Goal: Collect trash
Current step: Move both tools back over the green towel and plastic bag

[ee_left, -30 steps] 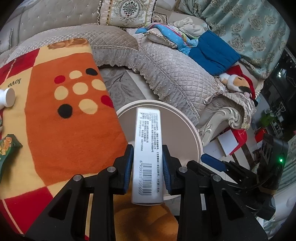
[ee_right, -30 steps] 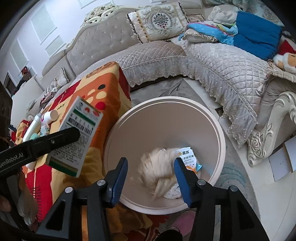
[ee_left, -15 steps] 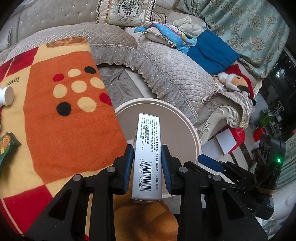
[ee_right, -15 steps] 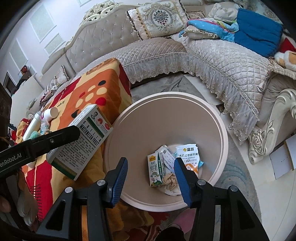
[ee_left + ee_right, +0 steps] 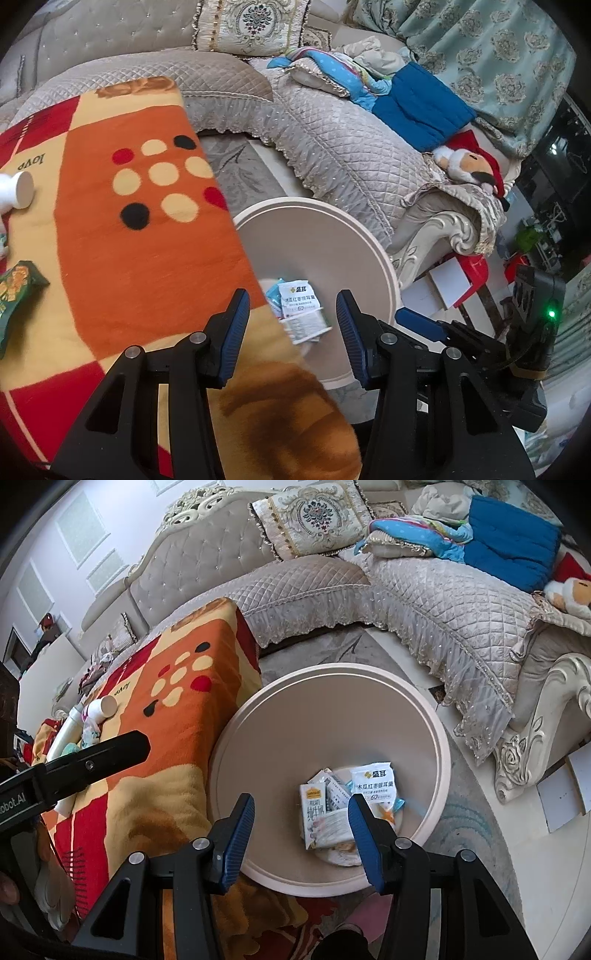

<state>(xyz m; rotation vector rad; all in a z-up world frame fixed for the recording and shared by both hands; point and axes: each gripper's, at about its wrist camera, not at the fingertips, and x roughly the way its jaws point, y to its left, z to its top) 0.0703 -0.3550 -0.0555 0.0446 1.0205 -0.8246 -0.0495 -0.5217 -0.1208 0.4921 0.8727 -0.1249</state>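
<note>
A round beige bin (image 5: 384, 269) (image 5: 441, 738) stands on the floor beside the blanket-covered table. In it lie a white food packet (image 5: 373, 784) (image 5: 299, 299), a milk carton (image 5: 314, 808) and a blurred white box (image 5: 308, 326) just dropped in. My left gripper (image 5: 291, 332) is open and empty above the bin's near edge; its arm shows in the right wrist view (image 5: 92, 757). My right gripper (image 5: 301, 830) is open and empty above the bin.
On the orange patterned blanket (image 5: 129, 240) lie a white bottle (image 5: 16, 190) (image 5: 99, 709) and a green snack wrapper (image 5: 14, 291). A quilted grey sofa (image 5: 332, 147) with cushions, clothes and a plush toy (image 5: 469, 166) curves behind the bin.
My left gripper has opened and let go of the long white box, which has dropped into the bin. The right gripper has stayed open over the bin.
</note>
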